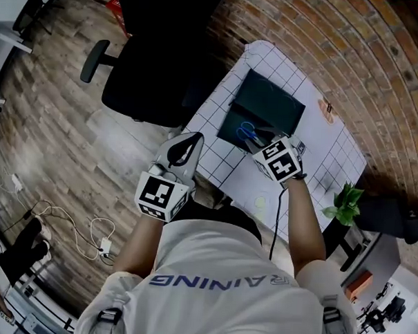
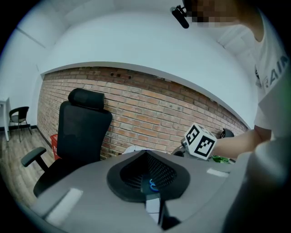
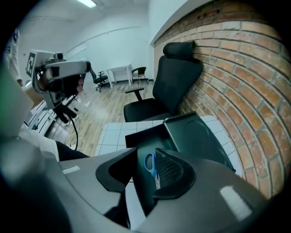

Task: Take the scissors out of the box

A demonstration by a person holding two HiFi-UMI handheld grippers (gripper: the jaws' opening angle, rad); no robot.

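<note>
Blue-handled scissors [image 1: 247, 133] lie inside an open dark box [image 1: 233, 119] on the white gridded table [image 1: 320, 161]. The lid stands raised at the box's far side. My right gripper [image 1: 263, 140] hovers over the box's near right edge, pointing steeply down and open. In the right gripper view the scissors [image 3: 150, 164] show in the gap between its jaws [image 3: 146, 154], apart from both pads. My left gripper [image 1: 191, 138] hangs off the table's left edge, shut and empty. Through its jaws [image 2: 146, 157] a sliver of blue handle [image 2: 151, 185] shows far off.
A black office chair [image 1: 141, 63] stands left of the table, beyond my left gripper. A brick wall [image 1: 352, 58] runs behind the table. A small green plant [image 1: 346, 203] sits at the table's right end. Cables [image 1: 75, 226] trail over the wooden floor.
</note>
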